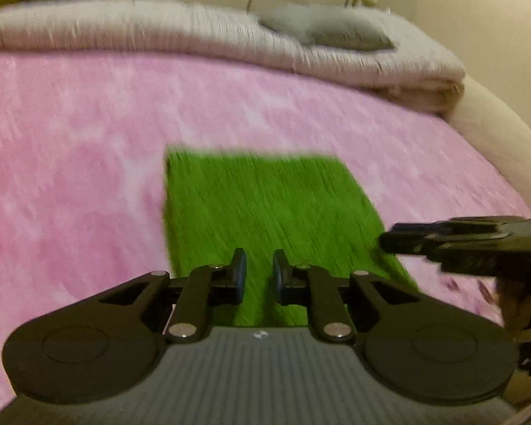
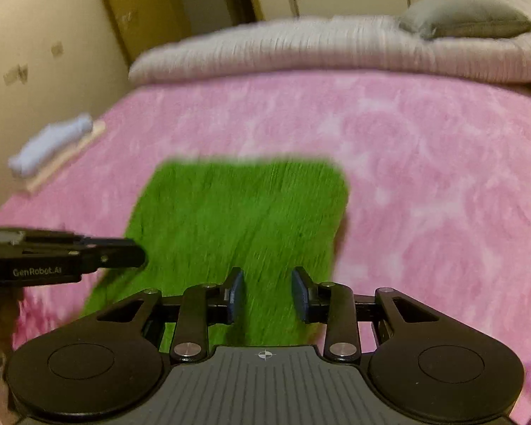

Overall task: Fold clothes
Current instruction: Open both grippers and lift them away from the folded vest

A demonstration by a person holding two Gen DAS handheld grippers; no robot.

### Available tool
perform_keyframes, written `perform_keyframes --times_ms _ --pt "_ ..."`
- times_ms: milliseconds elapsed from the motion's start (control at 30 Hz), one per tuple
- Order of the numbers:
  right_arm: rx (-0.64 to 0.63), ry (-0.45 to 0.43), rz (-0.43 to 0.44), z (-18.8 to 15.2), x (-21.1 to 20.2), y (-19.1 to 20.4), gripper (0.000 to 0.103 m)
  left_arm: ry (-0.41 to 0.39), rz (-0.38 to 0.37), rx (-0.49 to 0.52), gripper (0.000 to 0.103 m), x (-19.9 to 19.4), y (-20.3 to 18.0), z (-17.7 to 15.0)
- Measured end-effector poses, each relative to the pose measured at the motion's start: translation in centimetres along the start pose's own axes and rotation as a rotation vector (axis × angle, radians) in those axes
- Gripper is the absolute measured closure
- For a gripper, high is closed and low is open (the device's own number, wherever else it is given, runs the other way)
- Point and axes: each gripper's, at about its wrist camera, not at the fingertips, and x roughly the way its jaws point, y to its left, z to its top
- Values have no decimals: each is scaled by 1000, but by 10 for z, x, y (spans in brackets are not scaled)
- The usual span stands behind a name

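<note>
on the pink bed (image 1: 70,177), one green garment (image 1: 258,205); two grippers, left (image 1: 259,273) and right (image 2: 267,294), fingers parted, holding nothing

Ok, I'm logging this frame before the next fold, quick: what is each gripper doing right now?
Left gripper: open, nothing between its fingers, over the green cloth.
Right gripper: open, holding nothing, over the same cloth.

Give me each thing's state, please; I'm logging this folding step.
Green cloth: flat on the pink blanket, in a rectangle.
Left claw: open, over the cloth's near edge.
Right claw: open, empty.
Grey pillow: lying on the folded quilt.
White roll: at the bed's edge.
</note>
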Motion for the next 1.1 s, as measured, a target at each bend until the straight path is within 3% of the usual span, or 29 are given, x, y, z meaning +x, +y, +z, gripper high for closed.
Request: perform_keyframes --times_ms 100,167,300,433,567,667,900,1100 --pt "-27 -72 -53 23 12 -9 69 -52 3 19 91 13 11 25" --pt "-11 -93 -57 34 27 -17 69 -46 10 22 91 34 20 35" --pt "20 -40 -45 34 64 -26 69 24 81 53 96 78 34 32" --pt "-2 0 -70 26 86 -29 69 18 89 36 98 85 38 28" --pt "3 3 -61 33 62 -29 69 18 113 20 98 59 30 29" --pt "9 -6 -50 12 23 -16 69 14 106 -26 98 20 21 17" --pt "10 -1 -28 -43 -55 21 69 49 55 -150 97 -54 -20 -45" --pt "-12 77 -78 -82 -51 50 69 100 119 -149 95 -54 -41 -84"
